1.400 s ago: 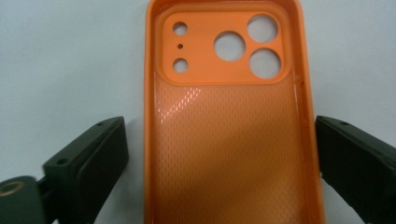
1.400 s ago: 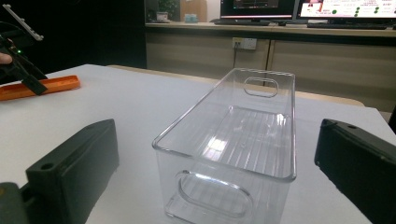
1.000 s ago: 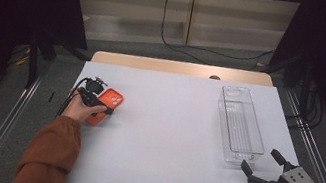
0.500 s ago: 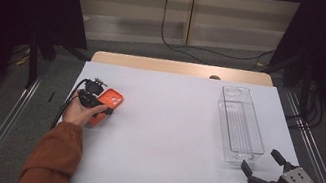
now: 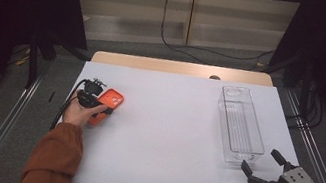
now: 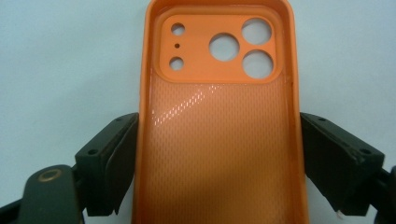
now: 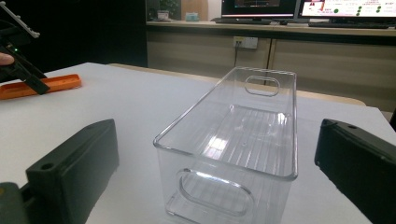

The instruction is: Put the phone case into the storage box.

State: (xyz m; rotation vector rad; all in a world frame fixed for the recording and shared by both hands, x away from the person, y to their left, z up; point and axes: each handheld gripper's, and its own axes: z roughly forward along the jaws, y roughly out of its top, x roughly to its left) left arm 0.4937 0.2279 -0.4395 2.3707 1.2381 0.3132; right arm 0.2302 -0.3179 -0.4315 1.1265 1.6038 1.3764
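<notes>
An orange phone case (image 6: 219,93) lies inside-up on the white table, camera cut-outs at its far end. It sits at the table's left (image 5: 111,98). My left gripper (image 6: 219,154) straddles it, and its jaws have just been closing. Both pads (image 6: 122,163) now meet the case's long edges. In the high view a hand holds this gripper (image 5: 100,106) low over the case. My right gripper (image 5: 260,161) stands open at the front right corner, jaws wide apart with nothing between them. It points at the near end of a clear plastic bin (image 7: 229,130).
The clear bin (image 5: 239,125) lies lengthwise along the table's right side, with nothing inside and a handle slot in each end. White table top (image 5: 170,123) stretches between the case and the bin. Metal rails run along both sides of the table.
</notes>
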